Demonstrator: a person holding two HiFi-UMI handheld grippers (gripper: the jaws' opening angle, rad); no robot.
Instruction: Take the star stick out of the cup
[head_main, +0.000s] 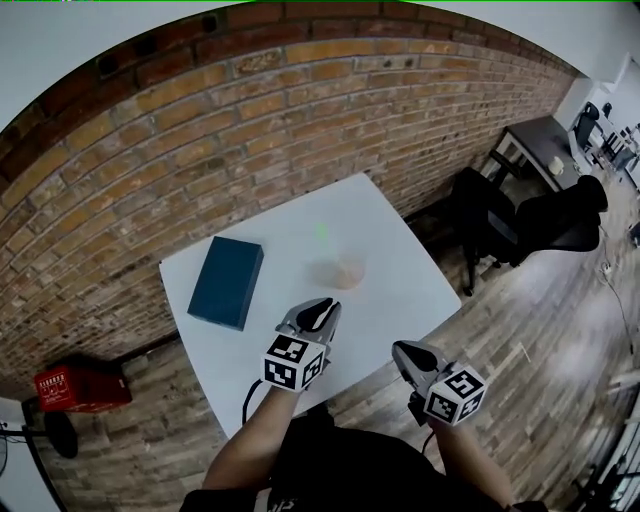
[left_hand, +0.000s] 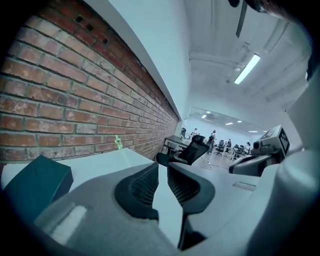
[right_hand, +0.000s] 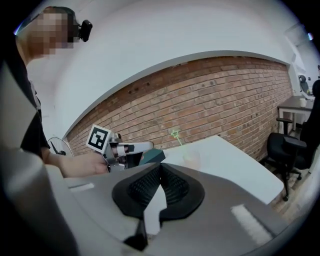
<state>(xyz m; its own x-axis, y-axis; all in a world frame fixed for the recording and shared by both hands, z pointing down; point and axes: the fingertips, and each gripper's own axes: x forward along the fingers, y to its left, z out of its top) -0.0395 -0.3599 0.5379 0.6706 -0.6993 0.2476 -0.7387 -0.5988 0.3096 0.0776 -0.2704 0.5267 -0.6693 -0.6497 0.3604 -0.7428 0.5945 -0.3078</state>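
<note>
Forearms (head_main: 255, 440) and both tools sit closest in the head view: left tool (head_main: 320, 310) is over the white tabletop (head_main: 400, 230), on the near side of the cup (head_main: 347, 270). The right tool (head_main: 413, 355) is further from the cup, past the tabletop's near edge, with wood floor (head_main: 560, 330) under it. One marker cube (head_main: 293, 362) per tool, two total. On the tabletop:
- one translucent cup
- one green star stick (head_main: 322, 234) standing in it, star above the rim
- one dark blue box (head_main: 227, 283) left of the cup, apart from it

One brick wall (head_main: 200, 130) runs behind the cup. Right of the cup, off the tabletop: black office chairs (head_main: 545, 215), at least two, and one dark desk (head_main: 545, 140). One red crate (head_main: 80, 386) on the floor far left of the cup.

Left gripper view: jaws slightly apart, narrow gap, only bare tabletop showing through it. Star stick is ahead and left of the jaws, against the brick. Cup itself is too faint to make out. Box corner at lower left, right tool at the right edge. Open office behind, ceiling strip lights (left_hand: 247, 68), people too far off to count.

Right gripper view: jaw tips together, nothing between. Cup with the star stick in it is ahead, just right of the jaw line, well apart from the tips. Left tool, held in a hand (right_hand: 80, 166), shows left of the cup, in front of the box.
</note>
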